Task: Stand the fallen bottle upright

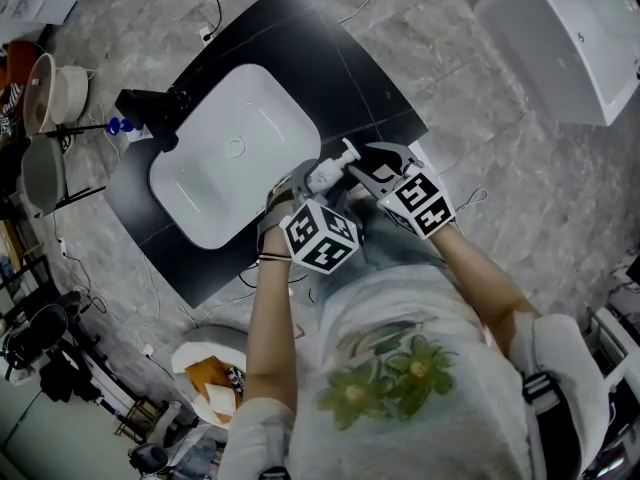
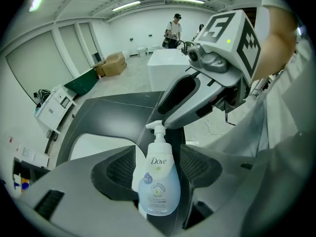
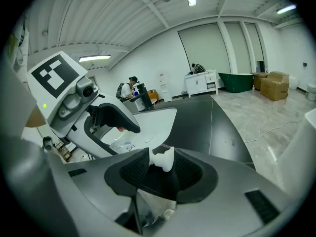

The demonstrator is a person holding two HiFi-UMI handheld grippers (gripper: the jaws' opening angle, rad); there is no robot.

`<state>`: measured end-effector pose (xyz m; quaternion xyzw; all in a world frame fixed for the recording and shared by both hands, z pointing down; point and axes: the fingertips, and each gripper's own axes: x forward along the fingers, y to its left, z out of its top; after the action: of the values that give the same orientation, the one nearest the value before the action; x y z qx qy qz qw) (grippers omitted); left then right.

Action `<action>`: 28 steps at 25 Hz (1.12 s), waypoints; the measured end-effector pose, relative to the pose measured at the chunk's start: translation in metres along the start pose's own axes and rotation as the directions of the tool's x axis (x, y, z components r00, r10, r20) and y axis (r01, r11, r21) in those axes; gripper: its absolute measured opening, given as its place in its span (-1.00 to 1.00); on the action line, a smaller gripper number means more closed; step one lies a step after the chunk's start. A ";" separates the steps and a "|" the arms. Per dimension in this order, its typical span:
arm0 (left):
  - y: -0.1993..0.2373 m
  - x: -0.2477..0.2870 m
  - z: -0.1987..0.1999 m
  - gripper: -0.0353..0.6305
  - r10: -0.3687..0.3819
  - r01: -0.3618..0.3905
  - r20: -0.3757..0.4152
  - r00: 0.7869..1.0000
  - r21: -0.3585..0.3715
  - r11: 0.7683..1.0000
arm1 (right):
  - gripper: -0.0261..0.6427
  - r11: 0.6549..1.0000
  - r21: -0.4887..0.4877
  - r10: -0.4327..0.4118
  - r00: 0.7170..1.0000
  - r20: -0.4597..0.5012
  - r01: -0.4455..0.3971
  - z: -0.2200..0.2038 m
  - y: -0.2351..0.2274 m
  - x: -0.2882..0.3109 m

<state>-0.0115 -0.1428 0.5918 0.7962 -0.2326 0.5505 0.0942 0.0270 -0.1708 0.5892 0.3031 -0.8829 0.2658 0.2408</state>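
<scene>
A white Dove pump bottle (image 1: pixel 325 175) is at the front right rim of the white basin (image 1: pixel 235 153). In the left gripper view the bottle (image 2: pixel 158 177) is upright between the jaws of my left gripper (image 2: pixel 157 163), which are open with gaps beside its neck. Its base is hidden behind the gripper body. My right gripper (image 3: pixel 162 166) comes in from the right, shut on the bottle's white pump head (image 3: pixel 163 159). From the head view, the left gripper (image 1: pixel 303 184) and the right gripper (image 1: pixel 362 164) flank the bottle closely.
The basin sits in a black countertop (image 1: pixel 330 58) with a black faucet (image 1: pixel 150 108) at its far left. A white tub (image 1: pixel 570 38) stands at the upper right, with cables on the stone floor. A person (image 2: pixel 174 31) stands far back in the room near cardboard boxes (image 2: pixel 114 62).
</scene>
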 end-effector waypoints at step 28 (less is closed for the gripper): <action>-0.001 0.031 -0.012 -0.14 -0.125 0.123 -0.085 0.988 -0.028 0.992 | -0.65 0.999 -0.040 -0.010 0.993 -0.117 0.005 -0.023 -0.012 0.016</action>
<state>-0.0120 -0.1451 0.6245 0.7834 -0.1844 0.5750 0.1473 0.0298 -0.1712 0.6199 0.2854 -0.8712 0.2646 0.2994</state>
